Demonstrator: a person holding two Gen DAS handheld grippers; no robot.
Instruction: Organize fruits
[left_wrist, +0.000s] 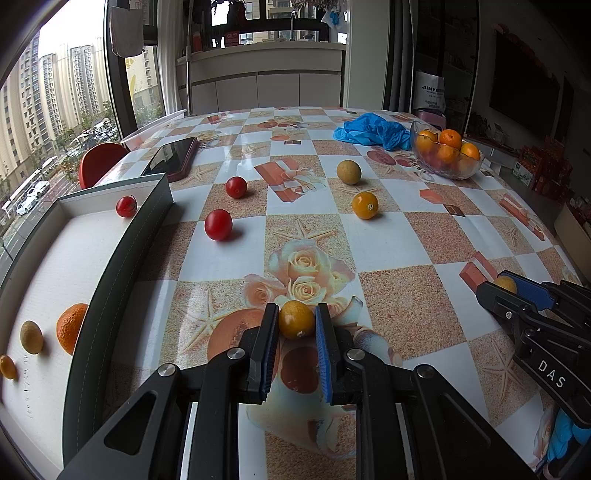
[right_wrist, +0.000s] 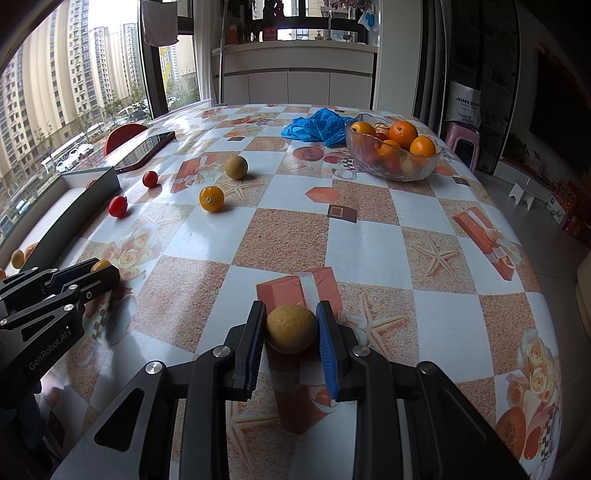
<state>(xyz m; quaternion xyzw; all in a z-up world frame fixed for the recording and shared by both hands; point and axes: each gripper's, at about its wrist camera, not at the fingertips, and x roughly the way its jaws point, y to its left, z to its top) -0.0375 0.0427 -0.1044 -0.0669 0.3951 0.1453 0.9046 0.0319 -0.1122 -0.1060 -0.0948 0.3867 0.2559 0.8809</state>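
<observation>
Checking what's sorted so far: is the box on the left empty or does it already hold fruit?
Not empty. The box holds a cherry tomato, a tangerine, a longan and a kumquat.

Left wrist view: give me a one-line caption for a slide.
Left claw shut on a small orange fruit above the patterned tablecloth, beside a white box already holding several fruits.
</observation>
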